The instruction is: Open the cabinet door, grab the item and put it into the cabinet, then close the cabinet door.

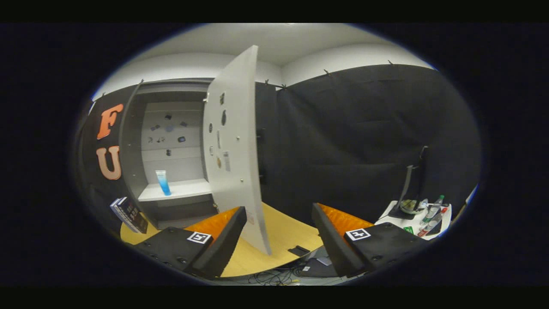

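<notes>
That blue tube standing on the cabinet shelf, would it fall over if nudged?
Probably. The tube is tall and narrow, standing on one end on the shelf, so it looks tippy. It seems small and likely light. The open gripper is well back from it.

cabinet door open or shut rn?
Open. The cabinet door swings out edge-on between the gripper fingers, exposing the blue tube upright on the shelf.

We see a dim booth lit from above: the ceiling (274, 40) glows pale while the black cloth wall (364, 141) swallows the light. The open cabinet door (233, 141) bows under fisheye distortion. Its small stickers blur, and the cabinet (171, 141) interior sits in soft shadow.
</notes>
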Demonstrator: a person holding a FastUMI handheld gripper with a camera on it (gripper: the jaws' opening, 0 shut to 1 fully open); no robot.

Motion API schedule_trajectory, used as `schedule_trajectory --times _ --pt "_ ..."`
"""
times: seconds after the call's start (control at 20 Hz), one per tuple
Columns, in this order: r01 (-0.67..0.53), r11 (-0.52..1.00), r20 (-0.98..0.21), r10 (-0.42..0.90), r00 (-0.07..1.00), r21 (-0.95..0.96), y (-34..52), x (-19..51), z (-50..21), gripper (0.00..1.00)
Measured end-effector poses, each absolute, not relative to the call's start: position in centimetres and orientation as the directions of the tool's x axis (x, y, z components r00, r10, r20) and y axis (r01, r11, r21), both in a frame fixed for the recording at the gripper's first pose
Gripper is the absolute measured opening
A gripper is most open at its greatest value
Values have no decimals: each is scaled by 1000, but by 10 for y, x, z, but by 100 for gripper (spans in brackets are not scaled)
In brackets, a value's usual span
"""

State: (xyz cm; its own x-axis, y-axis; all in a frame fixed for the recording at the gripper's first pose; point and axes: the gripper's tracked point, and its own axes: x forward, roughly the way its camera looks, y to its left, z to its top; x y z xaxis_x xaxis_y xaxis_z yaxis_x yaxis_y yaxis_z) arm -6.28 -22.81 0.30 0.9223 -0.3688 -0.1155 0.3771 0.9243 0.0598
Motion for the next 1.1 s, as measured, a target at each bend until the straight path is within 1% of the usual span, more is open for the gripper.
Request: schedule_trajectory --times 0.1,0.25,0.35,0.55,0.65,0.75,1.1 --pt "402 914 -122 -394 911 51 -250 -59 -4 97" --pt "402 913 -122 -393 911 66 -263 -43 -13 98" --pt "386 920 -123 -377 918 65 -266 -26 -20 98" --pt "315 947 -136 -305 943 59 -245 15 -35 98" --pt "342 939 -129 -336 933 28 -254 17 -38 96" --pt "341 939 -126 -333 934 40 -249 16 -39 93" --pt "346 936 -116 -337 934 69 -227 8 -41 92"
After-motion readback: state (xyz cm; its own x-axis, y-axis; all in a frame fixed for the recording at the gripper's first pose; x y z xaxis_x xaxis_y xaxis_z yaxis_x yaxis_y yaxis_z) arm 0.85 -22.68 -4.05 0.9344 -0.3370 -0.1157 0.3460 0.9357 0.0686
